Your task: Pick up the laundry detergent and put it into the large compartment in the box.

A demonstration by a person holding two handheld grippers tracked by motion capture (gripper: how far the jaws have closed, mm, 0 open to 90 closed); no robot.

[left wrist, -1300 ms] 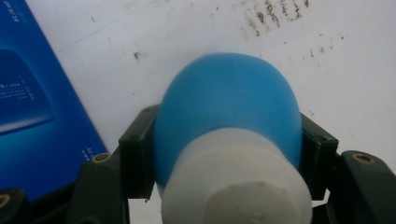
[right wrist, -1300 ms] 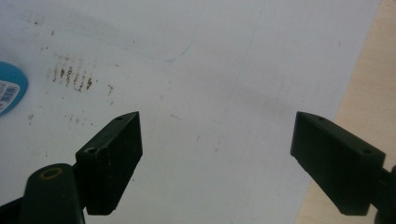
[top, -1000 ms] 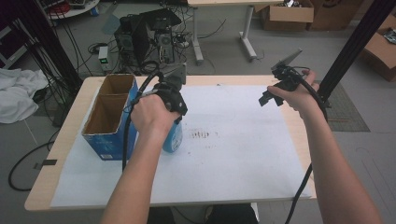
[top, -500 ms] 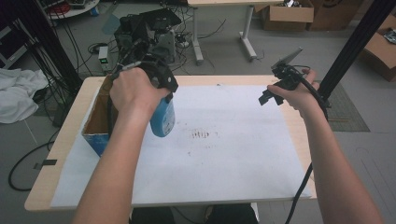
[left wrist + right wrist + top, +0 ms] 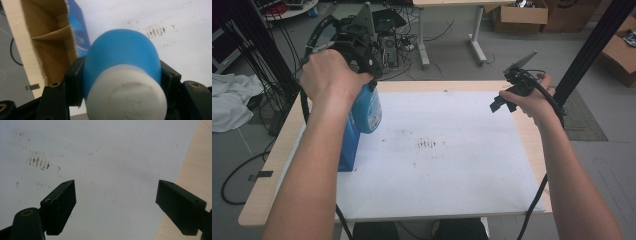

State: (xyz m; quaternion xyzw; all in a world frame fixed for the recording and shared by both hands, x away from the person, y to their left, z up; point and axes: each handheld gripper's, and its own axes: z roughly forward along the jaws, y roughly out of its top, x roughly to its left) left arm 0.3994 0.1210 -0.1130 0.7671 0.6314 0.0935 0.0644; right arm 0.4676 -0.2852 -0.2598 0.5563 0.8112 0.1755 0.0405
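Note:
My left gripper (image 5: 368, 86) is shut on a blue bottle with a white cap (image 5: 125, 100), held up in the air. In the high view the blue bottle (image 5: 366, 109) hangs below the hand beside the box's right edge. A black jaw presses on each side of the bottle's neck in the left gripper view. Below it stands a blue cardboard box (image 5: 53, 42) with brown inner dividers; in the high view the box (image 5: 347, 150) is largely hidden by my left forearm. My right gripper (image 5: 503, 100) hovers open over the table's back right, with nothing between its jaws.
A white paper sheet (image 5: 452, 180) covers the wooden table (image 5: 267, 195), with brown smudges (image 5: 428, 145) near its middle. Cables and a computer case (image 5: 389, 47) lie on the floor behind the table; a black post (image 5: 592, 50) rises at the right.
My left hand has lifted the blue bottle off the table and carried it up, back and left, beside the box. The right gripper has stayed where it was.

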